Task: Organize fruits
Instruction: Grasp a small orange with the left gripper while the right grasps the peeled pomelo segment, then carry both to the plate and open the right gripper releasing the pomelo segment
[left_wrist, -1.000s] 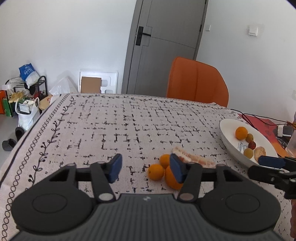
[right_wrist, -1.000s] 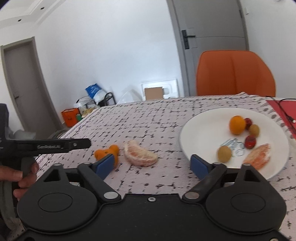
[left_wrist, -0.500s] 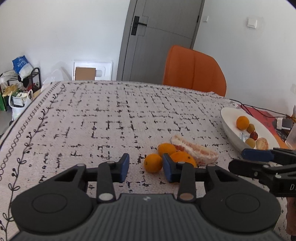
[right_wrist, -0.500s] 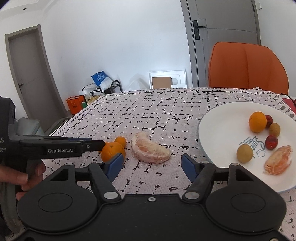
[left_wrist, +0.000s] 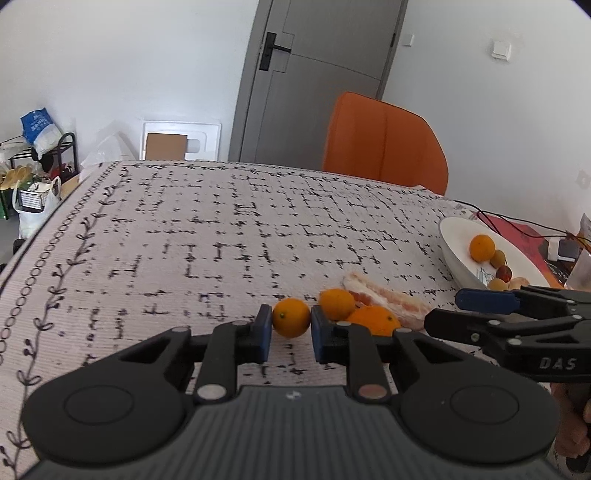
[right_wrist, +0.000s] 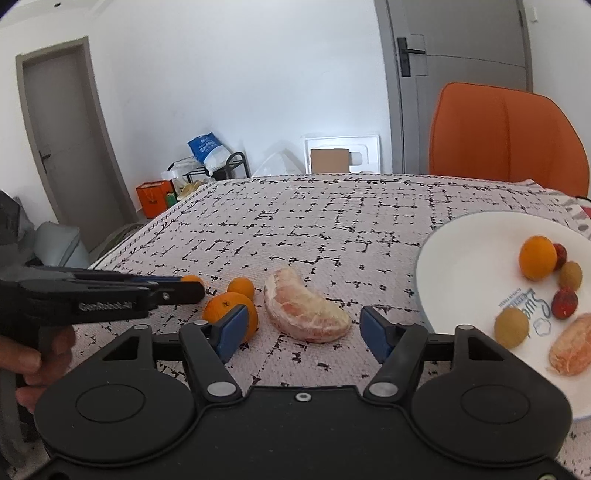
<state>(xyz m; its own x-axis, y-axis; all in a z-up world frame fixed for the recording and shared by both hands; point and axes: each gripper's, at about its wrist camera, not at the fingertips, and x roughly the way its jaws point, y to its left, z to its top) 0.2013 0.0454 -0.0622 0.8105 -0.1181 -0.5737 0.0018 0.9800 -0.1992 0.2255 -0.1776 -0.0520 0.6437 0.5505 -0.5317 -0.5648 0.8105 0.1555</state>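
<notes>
Big table (left_wrist: 221, 229) with a black-and-white patterned cloth takes up most of both views, and an orange chair (left_wrist: 384, 144) sits at its far edge in front of a grey door (left_wrist: 314, 81). Over on the right side of the cloth there's a white plate (right_wrist: 465, 258) already carrying an orange (right_wrist: 537, 257), two dark red little fruits, two tan-brown round ones and a peeled citrus piece (right_wrist: 570, 349) near its front rim. Next biggest thing is the peeled segment (right_wrist: 306, 314) lying flat on the cloth, just left of the plate but not touching it. The right gripper (right_wrist: 301, 332) is spread wide, holding nothing, with that segment sitting between and a bit beyond its blue pads. Left of the segment are three small oranges bunched together. The left gripper (left_wrist: 288, 332) has its pads pressed up against both sides of the leftmost one, the small orange (left_wrist: 291, 317), so it looks clamped on it, with the fruit apparently resting on the cloth. The other two, one nearer (left_wrist: 373, 320) and one behind it (left_wrist: 337, 304), sit just right of that gripper's right pad, pretty much touching each other and the segment. In the right wrist view the left gripper's fingers come in from the left with the orange only peeking out at the tip.
</notes>
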